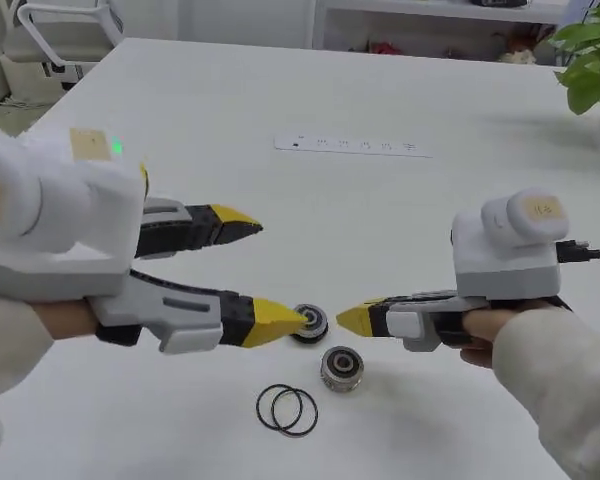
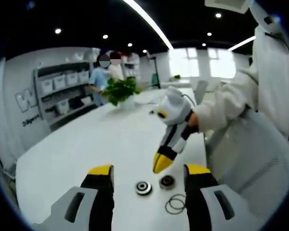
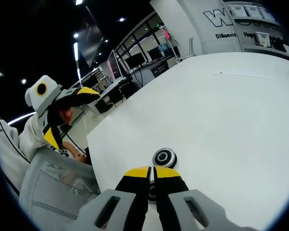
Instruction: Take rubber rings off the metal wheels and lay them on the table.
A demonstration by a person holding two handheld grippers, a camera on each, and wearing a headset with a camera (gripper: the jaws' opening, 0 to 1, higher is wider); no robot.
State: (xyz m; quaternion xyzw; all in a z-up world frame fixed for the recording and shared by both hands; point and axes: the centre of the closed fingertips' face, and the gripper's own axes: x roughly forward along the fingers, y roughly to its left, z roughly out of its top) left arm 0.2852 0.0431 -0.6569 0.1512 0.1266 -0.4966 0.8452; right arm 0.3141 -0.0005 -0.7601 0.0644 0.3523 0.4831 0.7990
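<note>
On table (image 1: 380,220), betw. left tongs (image 1: 280,274) (wide open) & right tongs (image 1: 352,320) (closed, empty), sits dark-rimmed wheel (image 1: 310,322); its rubber prob. thin, stretchy, light, so hook outer edge; two loose rings (image 1: 286,409) lie nearby.

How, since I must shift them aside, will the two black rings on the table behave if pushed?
The rubber rings look thin, so probably floppy and light. They lie flat and overlapping on the table, so a push would likely drag both, not roll them.
</note>
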